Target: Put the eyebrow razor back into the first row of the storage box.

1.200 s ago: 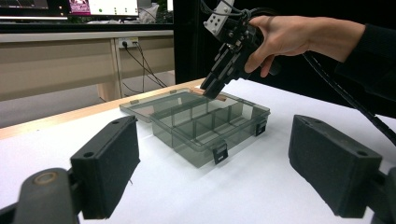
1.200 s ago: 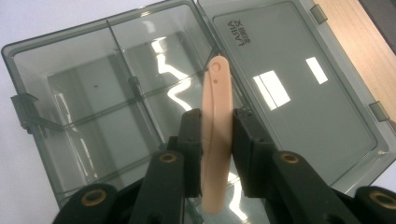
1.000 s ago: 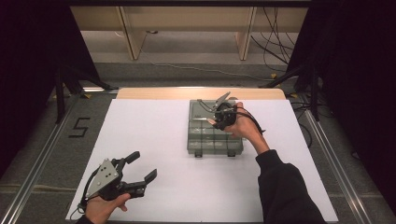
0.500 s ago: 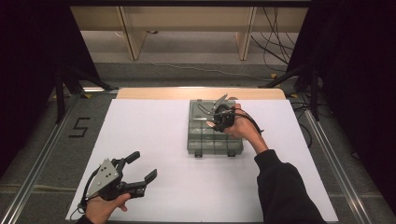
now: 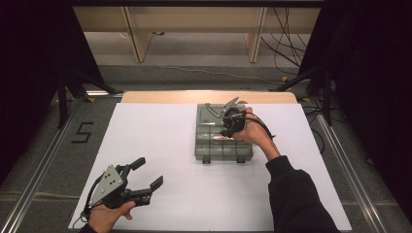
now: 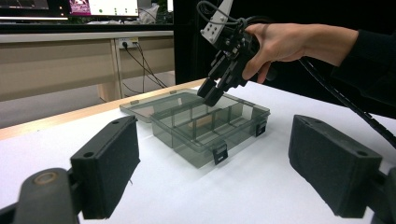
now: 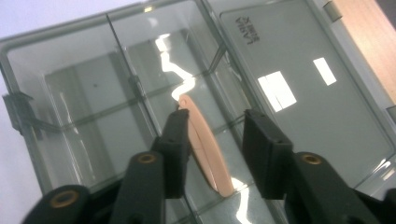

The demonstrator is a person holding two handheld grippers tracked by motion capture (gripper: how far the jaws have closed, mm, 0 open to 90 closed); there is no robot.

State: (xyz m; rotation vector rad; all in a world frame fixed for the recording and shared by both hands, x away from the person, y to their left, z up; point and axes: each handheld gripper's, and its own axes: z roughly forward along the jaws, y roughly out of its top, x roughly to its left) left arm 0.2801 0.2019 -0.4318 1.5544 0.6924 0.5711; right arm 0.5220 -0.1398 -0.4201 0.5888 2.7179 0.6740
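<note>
A grey see-through compartment box (image 5: 210,147) (image 6: 196,135) lies open on the white table, its lid (image 5: 209,115) (image 7: 299,84) flat on the far side. My right gripper (image 5: 226,131) (image 6: 209,94) (image 7: 217,135) points down into a middle compartment. It is open. A thin peach oval piece (image 7: 205,149) stands on edge between the jaws, leaning against the left finger (image 7: 176,140). My left gripper (image 5: 149,171) (image 6: 219,163) is held low at the table's front left, open with nothing between its fingers, facing the box.
A white sheet (image 5: 155,136) covers the table, with a wooden strip (image 5: 160,97) along its far edge. The right gripper's cable (image 5: 265,127) trails over the box's right side. A "5" mark (image 5: 82,132) is on the floor at left.
The right gripper has edged slightly lower and nearer over the box. The left gripper has not moved.
</note>
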